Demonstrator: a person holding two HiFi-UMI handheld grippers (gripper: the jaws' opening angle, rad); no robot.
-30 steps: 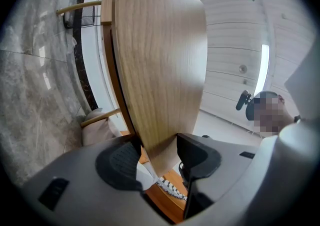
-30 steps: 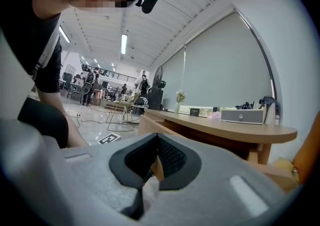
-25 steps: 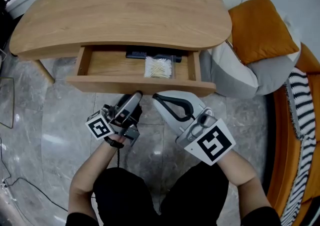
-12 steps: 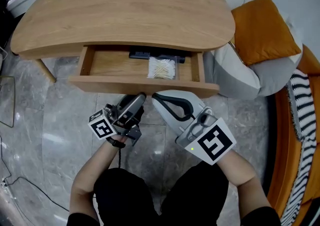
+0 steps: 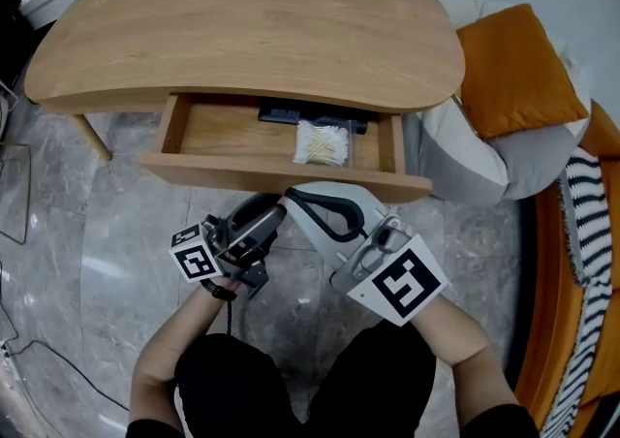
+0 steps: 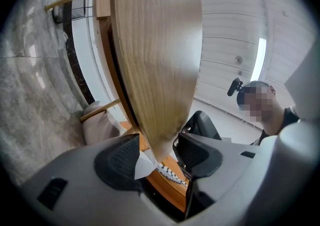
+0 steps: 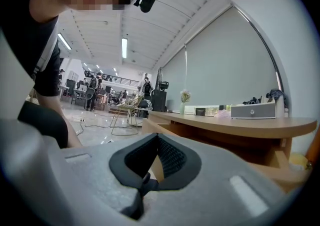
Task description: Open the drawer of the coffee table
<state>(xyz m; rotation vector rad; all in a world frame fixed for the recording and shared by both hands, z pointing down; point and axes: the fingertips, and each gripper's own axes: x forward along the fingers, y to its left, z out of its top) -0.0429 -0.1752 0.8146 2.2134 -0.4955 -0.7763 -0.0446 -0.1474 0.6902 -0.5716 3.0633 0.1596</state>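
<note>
Grey marble floor (image 5: 107,262), wooden bench (image 5: 242,29) at 12 o'clock. Drawer (image 5: 281,174) stands open under it, with a swab packet (image 5: 323,142) and a black device (image 5: 286,115) inside. Left gripper (image 5: 275,206) is at 6 o'clock of the drawer front, jaws opening, with the front edge between them and the pads not pressing. Right gripper (image 5: 291,196) sits just at its 3 o'clock, jaws closed together, empty.
</note>
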